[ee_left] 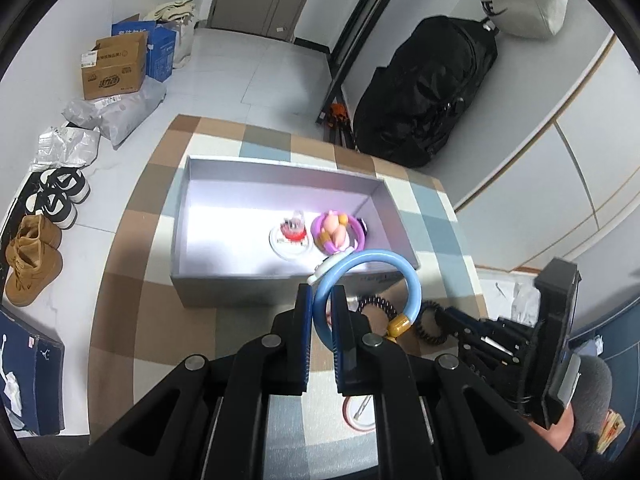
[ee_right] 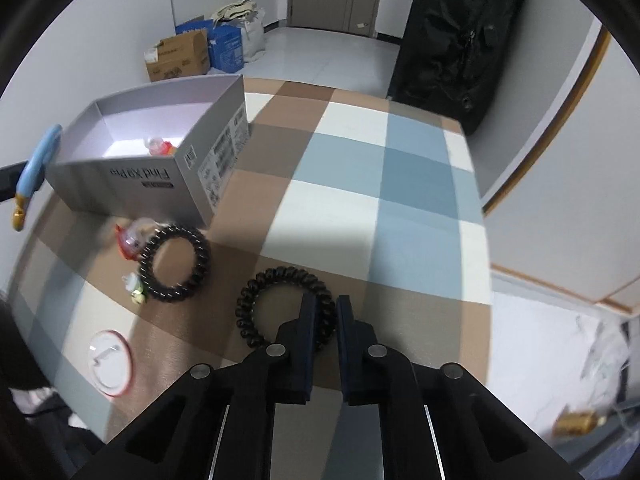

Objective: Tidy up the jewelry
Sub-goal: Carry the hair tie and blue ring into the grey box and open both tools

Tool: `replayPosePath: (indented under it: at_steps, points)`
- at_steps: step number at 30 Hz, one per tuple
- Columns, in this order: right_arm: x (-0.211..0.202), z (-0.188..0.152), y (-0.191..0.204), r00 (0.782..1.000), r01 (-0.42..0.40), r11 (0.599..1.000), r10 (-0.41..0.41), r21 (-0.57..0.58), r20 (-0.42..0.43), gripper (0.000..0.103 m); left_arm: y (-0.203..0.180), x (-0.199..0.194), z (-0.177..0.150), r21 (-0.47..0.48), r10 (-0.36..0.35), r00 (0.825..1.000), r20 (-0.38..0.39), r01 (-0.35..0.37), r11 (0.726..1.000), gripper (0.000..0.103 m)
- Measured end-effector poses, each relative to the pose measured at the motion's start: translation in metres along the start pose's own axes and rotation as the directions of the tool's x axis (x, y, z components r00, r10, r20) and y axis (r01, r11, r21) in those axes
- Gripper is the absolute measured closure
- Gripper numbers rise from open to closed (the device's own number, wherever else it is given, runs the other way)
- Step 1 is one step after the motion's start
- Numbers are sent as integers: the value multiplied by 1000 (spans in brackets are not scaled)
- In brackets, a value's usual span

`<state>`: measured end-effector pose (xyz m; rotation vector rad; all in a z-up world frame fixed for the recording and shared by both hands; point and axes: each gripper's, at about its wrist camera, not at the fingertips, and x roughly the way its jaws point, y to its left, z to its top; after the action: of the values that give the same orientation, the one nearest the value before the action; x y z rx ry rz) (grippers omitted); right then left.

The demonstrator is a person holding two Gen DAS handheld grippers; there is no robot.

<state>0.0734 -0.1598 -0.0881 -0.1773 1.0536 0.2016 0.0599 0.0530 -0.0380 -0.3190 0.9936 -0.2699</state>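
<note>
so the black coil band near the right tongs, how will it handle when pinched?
The black coil band looks springy, so it may squash and stretch. It looks light and lies flat on the mat; unlikely to roll.

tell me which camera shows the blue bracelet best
The left wrist view: the blue bracelet fills the centre, pinched in the left claw. The right wrist view catches only an edge-on sliver of it at the far left border.
</note>
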Motion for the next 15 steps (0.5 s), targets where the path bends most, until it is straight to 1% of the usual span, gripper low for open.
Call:
replayPosePath:
  at_steps: [1, 3, 6, 10, 12, 15]
  points:
    - [-2, 1, -4, 999, -32, 999, 32, 34, 7, 95, 1, -1, 2, -4, 3, 1000, 9, -3, 1000, 98]
    - [-10, 5, -8, 997, -70, 995, 68, 72, 37, 95, 1, -3, 4, -10, 6, 1000, 22, -6, 1000, 98]
    - [-29, 13, -13, 985, -144, 982, 130, 121, 117, 95, 4, -5, 10, -29, -2, 999, 40, 3, 1000, 98]
    - [-51, 28, -7, 961, -210, 970, 181, 122, 211, 95, 5, -4, 15, -43, 7, 999, 52, -5, 999, 98]
    - [-56, 35, -1, 953, -225, 968, 194, 112, 234, 95, 5, -2, 18, -50, 13, 998, 53, -10, 999, 98]
    - [-61, 47, 6, 936, -269, 957, 234, 105, 263, 95, 6, 2, 23, -54, 31, 998, 56, -28, 998, 98]
